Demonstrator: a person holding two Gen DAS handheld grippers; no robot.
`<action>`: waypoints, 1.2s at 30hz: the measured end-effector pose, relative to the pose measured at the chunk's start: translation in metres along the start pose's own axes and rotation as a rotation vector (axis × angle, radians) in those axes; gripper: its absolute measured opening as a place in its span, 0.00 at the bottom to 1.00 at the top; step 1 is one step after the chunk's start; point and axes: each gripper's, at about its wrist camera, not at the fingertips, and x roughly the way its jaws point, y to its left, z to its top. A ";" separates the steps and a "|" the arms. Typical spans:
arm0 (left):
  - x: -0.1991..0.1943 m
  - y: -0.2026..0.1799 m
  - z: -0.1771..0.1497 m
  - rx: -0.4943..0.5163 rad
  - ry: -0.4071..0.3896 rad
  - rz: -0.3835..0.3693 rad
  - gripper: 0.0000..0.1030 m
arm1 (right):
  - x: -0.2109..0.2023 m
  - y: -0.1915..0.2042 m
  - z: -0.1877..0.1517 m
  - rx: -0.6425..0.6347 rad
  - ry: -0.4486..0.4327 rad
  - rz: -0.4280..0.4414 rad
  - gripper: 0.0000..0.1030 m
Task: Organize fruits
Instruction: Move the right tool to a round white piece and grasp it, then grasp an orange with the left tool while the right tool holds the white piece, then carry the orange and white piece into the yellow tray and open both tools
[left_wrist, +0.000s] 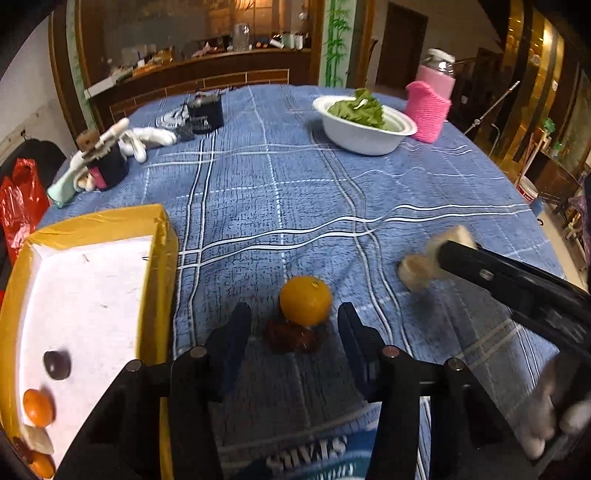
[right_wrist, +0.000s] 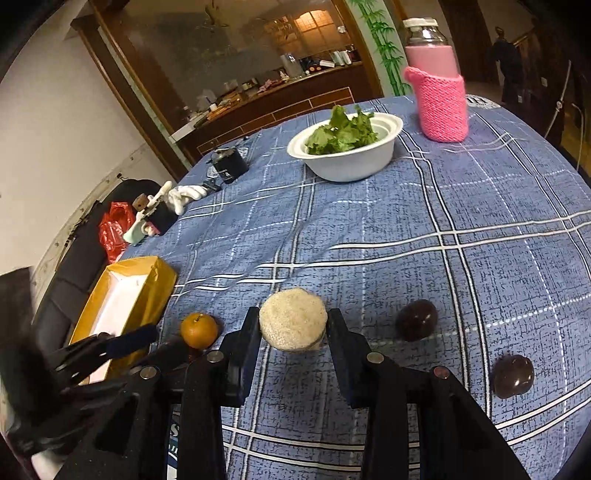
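My right tool (right_wrist: 291, 328) grips a pale, rough-skinned round fruit (right_wrist: 293, 319) between both fingers, lifted just above the blue plaid cloth covering the surface (right_wrist: 480, 229). My left tool (left_wrist: 293, 325) stands open, its fingers either side of a small round orange (left_wrist: 305, 300), not touching it. The orange rests against a dark red dried fruit (left_wrist: 293, 338) on the cloth. Left of the orange sits a yellow-taped box with a white inside (left_wrist: 92, 280), holding a dark plum (left_wrist: 57, 364) and two more small oranges (left_wrist: 38, 407). Right of the orange, beyond the pale fruit, two dark round plums (right_wrist: 416, 319) lie on the cloth. Far behind the orange stands a white bowl of green leaves (right_wrist: 347, 147).
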 end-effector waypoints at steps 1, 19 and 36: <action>0.005 -0.002 0.001 0.007 0.006 -0.001 0.46 | 0.000 0.001 0.000 -0.004 -0.002 0.003 0.38; -0.073 0.032 -0.020 -0.161 -0.128 -0.003 0.31 | 0.000 0.018 -0.005 -0.077 -0.030 -0.002 0.38; -0.138 0.185 -0.122 -0.498 -0.165 0.169 0.31 | 0.001 0.155 -0.059 -0.258 0.123 0.195 0.39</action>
